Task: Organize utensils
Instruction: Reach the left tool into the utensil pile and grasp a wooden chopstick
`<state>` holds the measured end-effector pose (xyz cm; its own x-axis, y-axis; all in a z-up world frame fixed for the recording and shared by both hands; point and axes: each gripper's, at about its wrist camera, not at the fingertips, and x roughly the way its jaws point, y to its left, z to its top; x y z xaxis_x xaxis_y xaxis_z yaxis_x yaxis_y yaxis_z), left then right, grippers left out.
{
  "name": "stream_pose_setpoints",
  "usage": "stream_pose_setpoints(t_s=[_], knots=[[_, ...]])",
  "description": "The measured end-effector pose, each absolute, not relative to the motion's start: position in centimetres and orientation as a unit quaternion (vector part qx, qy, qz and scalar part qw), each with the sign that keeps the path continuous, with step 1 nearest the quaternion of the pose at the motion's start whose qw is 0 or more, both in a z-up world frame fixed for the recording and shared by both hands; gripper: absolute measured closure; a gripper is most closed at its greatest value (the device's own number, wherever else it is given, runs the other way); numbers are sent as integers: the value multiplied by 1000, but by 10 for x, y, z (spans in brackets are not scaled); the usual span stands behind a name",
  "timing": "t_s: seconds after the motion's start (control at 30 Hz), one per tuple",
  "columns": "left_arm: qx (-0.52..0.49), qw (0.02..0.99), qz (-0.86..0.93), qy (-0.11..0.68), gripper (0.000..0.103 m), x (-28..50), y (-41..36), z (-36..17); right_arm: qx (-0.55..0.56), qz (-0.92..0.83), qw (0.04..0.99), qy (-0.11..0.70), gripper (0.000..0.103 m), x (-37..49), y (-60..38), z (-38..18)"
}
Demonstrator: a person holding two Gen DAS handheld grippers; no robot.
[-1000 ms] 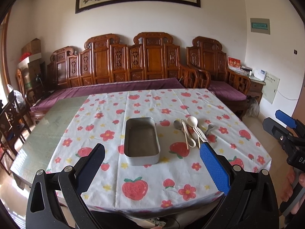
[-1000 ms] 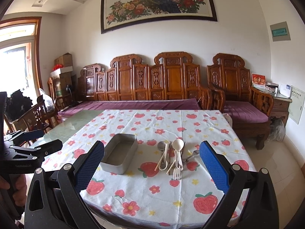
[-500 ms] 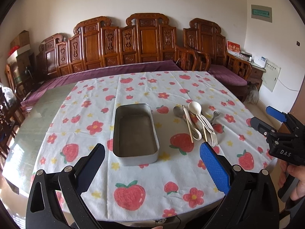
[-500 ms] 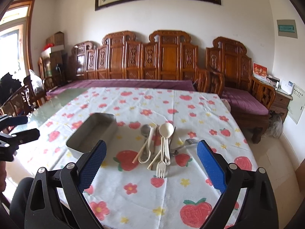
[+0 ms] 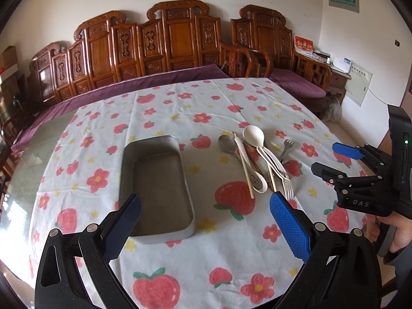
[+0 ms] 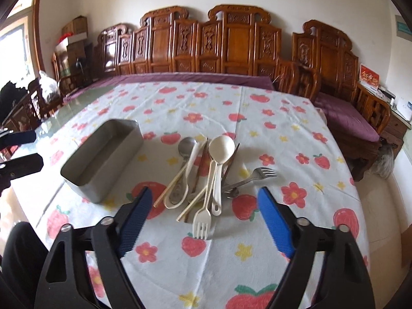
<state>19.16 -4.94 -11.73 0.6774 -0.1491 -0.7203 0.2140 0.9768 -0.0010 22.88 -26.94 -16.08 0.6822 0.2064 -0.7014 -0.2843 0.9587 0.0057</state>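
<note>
A grey metal tin [image 5: 157, 185] lies empty on the strawberry-print tablecloth [image 5: 200, 103]. Right of it is a pile of utensils: a white spoon [image 5: 253, 135], a metal spoon [image 5: 226, 144], a white fork [image 5: 287, 188], a metal fork [image 5: 288, 146] and chopsticks. My left gripper [image 5: 205, 200] hangs open above the tin's near end. My right gripper [image 6: 205, 193] hovers over the near end of the pile, above the white fork [image 6: 202, 219]; its jaws are closing with nothing pressed between them. The tin [image 6: 103, 159] is to its left.
A carved wooden bench [image 5: 177, 38] with a purple cushion runs behind the table. Bare glass tabletop [image 5: 28, 159] shows left of the cloth. Dark chairs [image 6: 28, 103] stand at the left. A hand [image 5: 401, 234] holds the right gripper [image 5: 334, 159] past the table's right edge.
Both grippers have come forward and down toward the table, so the tin and the utensils look larger. The right gripper's fingers stand a little closer together.
</note>
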Motion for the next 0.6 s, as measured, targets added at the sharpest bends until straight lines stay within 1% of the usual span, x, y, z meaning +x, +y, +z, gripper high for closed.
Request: stream_pose_setpoints(t_s=[0.03,0.13,0.2,0.23,0.3,0.33,0.43,0.6], knots=[[43,914,-104,391,7,195,-53,-120,-52,132,914,379,20,231,-272,-164],[43,906,-125,403,12,210,-69,-130,-47,129,912,388,21,233,-282,-171],[37,897,-140,417,20,222,-78,-140,-44,127,909,394,23,233,-286,-177],[35,893,-145,424,21,227,-83,-145,-45,128,907,398,24,234,-288,-181],[24,883,-164,440,30,238,-92,-156,-45,136,905,400,28,233,-290,-185],[18,877,-176,446,31,241,-96,-161,-48,138,904,401,29,232,-292,-187],[5,866,-189,462,41,253,-107,-179,-50,136,904,403,31,231,-293,-191],[8,853,-181,489,63,275,-118,-210,-46,134,901,409,33,233,-297,-198]])
